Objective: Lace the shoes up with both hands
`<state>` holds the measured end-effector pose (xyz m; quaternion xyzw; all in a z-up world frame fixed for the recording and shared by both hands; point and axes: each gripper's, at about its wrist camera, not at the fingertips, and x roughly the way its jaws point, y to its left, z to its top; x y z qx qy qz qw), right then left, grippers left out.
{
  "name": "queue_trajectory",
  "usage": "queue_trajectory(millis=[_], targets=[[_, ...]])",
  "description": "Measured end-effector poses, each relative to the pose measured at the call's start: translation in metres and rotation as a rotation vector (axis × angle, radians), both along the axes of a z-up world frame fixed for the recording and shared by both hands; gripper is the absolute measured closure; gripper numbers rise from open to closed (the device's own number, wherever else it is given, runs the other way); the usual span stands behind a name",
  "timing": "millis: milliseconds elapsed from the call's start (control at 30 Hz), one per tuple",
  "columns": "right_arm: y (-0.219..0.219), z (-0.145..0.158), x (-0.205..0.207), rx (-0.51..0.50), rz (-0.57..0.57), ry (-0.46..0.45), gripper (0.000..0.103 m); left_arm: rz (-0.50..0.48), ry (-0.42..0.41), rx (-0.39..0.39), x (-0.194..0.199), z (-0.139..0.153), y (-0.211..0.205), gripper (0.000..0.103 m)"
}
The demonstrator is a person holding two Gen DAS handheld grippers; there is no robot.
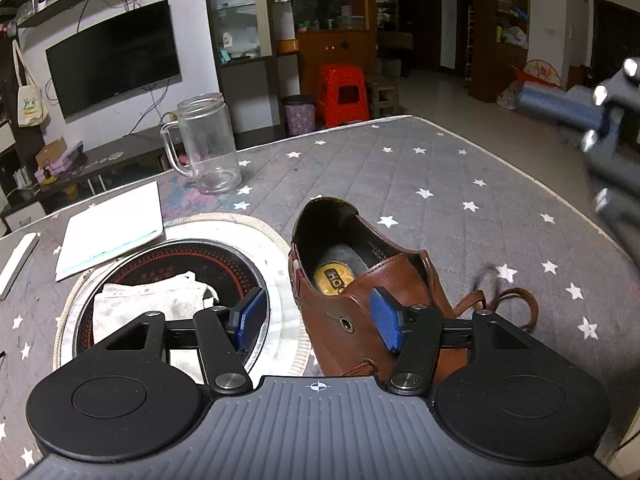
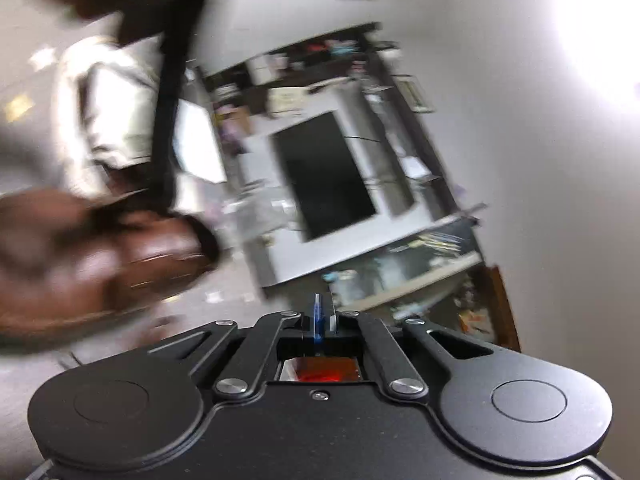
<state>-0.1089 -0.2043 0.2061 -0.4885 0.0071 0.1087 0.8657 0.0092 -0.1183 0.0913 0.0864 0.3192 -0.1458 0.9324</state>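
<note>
Over on the left of the star-patterned table cover (image 1: 400,168) a white notebook (image 1: 112,228) lies flat, one corner overhanging a round black hotplate (image 1: 240,268) sunk in a pale ring. A crumpled grey cloth (image 1: 156,300) sits on the hotplate's dark glass. Behind them stands a clear glass mug (image 1: 208,144) with a handle, upright and with nothing in it that I can see.

The left gripper (image 1: 320,320) hangs low over the table with its blue pads well apart. One pad is over the hotplate's rim; the other rests against the outer side of the brown leather shoe (image 1: 360,288), near an eyelet. Nothing is clamped: the shoe's near wall stands between the pads, only one pad meeting it. The shoe sits just right of the hotplate ring, heel away from me, its mouth open and showing a yellow label on the insole. Brown lace (image 1: 516,300) loops loosely on the cover by the shoe's right side.

To the right of the shoe the cover runs bare to the table's far and right edges, with floor beyond. The right gripper (image 1: 612,120) is raised at the far right, blurred, clear of the table. In its own view its pads (image 2: 319,316) are pressed together with nothing visible between them, and the shoe is a brown smear at lower left.
</note>
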Motion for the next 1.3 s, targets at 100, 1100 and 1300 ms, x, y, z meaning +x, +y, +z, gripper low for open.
queue_trajectory(millis=[100,1100,1300], targets=[[-0.007,0.02,0.0,0.112,0.046,0.184,0.102,-0.001,0.0,-0.004,-0.002,-0.001,0.0,0.042],[0.005,-0.053,0.005,0.061,0.126,0.404,0.097,-0.012,0.007,0.011,0.006,-0.005,0.001,0.038],[0.0,-0.053,0.006,0.198,0.081,0.311,0.101,0.013,0.007,-0.011,0.003,-0.005,0.004,0.037]])
